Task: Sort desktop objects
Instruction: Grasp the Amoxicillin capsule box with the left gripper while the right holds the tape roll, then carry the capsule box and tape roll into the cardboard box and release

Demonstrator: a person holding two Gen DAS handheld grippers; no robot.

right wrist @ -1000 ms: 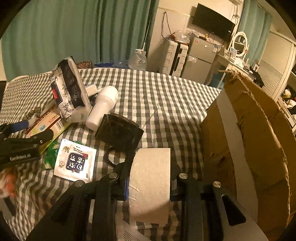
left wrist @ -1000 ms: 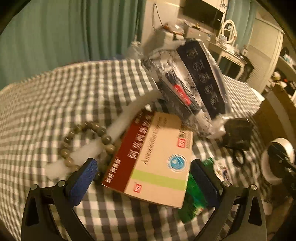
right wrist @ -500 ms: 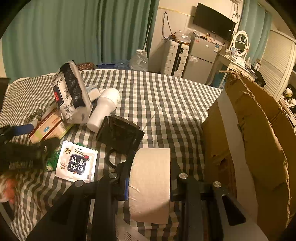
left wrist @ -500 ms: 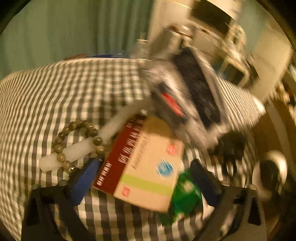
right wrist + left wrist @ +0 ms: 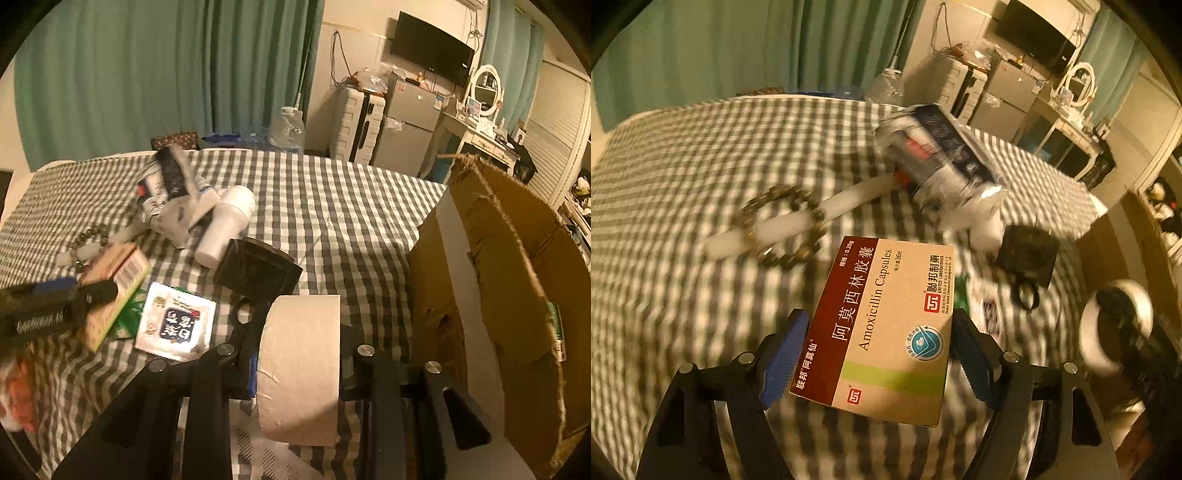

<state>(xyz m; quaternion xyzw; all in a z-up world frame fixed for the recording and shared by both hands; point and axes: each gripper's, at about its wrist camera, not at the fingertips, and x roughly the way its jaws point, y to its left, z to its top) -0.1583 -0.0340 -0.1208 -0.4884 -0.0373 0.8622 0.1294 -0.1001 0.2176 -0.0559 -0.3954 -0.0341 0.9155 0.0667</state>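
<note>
A tan and dark red medicine box (image 5: 897, 295) sits between the blue pads of my left gripper (image 5: 879, 321), whose jaws are closing against its two long sides. The box stays sharp while the checked cloth (image 5: 683, 166) blurs beneath it. In the right wrist view that left gripper (image 5: 74, 295) carries the box (image 5: 122, 266) tilted above the cloth. My right gripper (image 5: 301, 332) is shut on a roll of toilet paper (image 5: 299, 369), held just left of a cardboard box (image 5: 509, 277).
On the cloth lie a bead bracelet (image 5: 783, 225) around a white tube (image 5: 849, 199), a patterned tissue pack (image 5: 938, 158), a black pouch (image 5: 1027, 254), a white bottle (image 5: 225, 229), a white sachet (image 5: 175, 325) and a green packet (image 5: 129, 317).
My left gripper's jaws have narrowed onto the medicine box and lifted it clear of the bracelet and green packet. The right gripper has risen slightly with the roll.
</note>
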